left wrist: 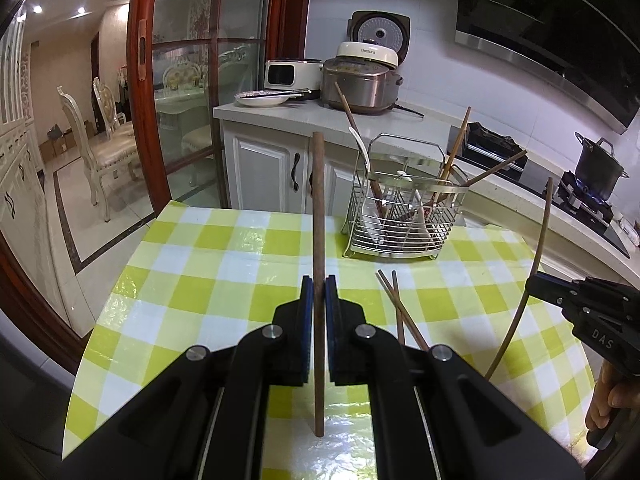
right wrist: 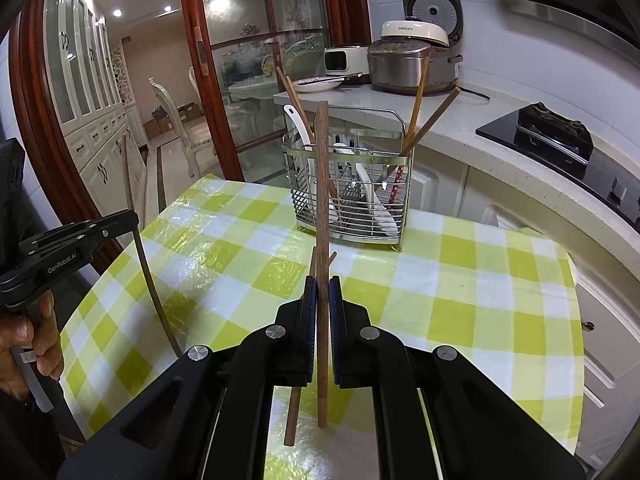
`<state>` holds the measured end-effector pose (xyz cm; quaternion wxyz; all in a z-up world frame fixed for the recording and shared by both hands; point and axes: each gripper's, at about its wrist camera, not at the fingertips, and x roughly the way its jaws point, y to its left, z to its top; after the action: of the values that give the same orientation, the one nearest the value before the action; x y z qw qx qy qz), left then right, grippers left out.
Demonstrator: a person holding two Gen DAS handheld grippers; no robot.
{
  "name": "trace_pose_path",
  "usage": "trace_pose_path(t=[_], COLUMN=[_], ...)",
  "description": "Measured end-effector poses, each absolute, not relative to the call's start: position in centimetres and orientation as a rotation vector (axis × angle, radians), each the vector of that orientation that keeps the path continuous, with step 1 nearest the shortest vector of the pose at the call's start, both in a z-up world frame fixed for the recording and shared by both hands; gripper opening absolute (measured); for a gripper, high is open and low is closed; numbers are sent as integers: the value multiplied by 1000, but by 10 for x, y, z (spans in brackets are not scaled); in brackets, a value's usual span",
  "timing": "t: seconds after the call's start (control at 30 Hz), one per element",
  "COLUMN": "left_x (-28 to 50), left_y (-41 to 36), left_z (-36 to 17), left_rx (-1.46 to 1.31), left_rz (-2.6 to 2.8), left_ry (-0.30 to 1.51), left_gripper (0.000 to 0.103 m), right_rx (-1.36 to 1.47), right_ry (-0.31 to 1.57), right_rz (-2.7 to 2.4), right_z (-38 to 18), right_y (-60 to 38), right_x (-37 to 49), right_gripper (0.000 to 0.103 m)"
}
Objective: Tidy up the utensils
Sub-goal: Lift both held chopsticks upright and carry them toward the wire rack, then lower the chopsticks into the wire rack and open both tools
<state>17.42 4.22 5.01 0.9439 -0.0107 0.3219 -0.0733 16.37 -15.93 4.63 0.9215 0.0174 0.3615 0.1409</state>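
Jaws of the left gripper (left wrist: 319, 292) were clamped on one upright chopstick (left wrist: 319, 208), the right gripper (right wrist: 323, 294) likewise on another (right wrist: 321, 200). Both were stiff, light and pinched mid-length above the checked tablecloth (right wrist: 460, 280), short of the wire caddy (right wrist: 348, 200).

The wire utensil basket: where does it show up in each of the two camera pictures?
Left wrist view: wire utensil basket right of centre, at the table's far edge.
Right wrist view: basket near centre, behind the held chopstick.
Shared landmark: the rice cooker on the counter behind.
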Motion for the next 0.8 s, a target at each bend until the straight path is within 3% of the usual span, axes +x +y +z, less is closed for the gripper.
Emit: trace_pose_path(t=[0.8], left_x=[194], left_y=[13], left_z=[82], left_rx=[2], left_rz=[-188], left_ry=[581], left_gripper=[6], right_rx=[20], right_ry=[662], right_rz=[273], right_z=[78], right_y=[-160], right_x=[172], right_gripper=[6])
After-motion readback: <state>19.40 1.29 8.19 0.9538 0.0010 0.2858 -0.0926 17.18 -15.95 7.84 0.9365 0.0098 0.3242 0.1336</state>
